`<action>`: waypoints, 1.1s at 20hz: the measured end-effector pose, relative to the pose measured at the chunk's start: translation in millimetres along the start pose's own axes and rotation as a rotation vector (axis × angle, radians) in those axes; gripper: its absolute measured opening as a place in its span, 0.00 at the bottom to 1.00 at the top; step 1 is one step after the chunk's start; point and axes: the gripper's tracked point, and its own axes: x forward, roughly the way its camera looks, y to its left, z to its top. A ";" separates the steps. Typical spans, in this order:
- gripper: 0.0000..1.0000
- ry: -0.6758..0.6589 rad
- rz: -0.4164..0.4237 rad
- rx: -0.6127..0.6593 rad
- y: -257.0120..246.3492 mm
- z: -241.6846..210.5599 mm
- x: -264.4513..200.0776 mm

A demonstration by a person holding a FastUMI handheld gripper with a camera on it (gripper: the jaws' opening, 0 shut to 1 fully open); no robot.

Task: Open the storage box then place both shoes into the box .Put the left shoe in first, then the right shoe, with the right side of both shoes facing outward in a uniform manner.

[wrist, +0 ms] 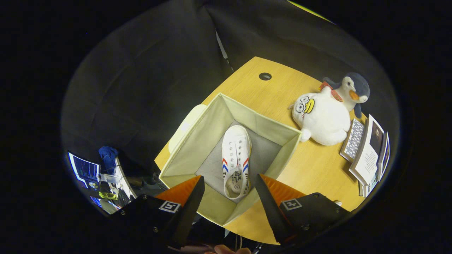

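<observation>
Shoe (236,160) lies inside open box (212,120); gripper (229,185) fingers spread, empty, above.

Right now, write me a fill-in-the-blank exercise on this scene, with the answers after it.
1. The white shoe lies inside the open ____.
2. The tongs hover above the storage box with their fingers ____, holding nothing.
3. Beside the box on the wooden table lie two plush ____.
4. The number of shoes in the box is ____.

Missing words: storage box; open; toys; one
</observation>
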 end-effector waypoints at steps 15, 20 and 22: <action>0.89 -0.059 -0.052 0.271 -138.4 -87.8 -61.1; 0.89 -0.051 -0.094 0.358 -189.7 -146.7 -66.3; 0.89 -0.050 -0.108 0.404 -207.1 -167.9 -68.5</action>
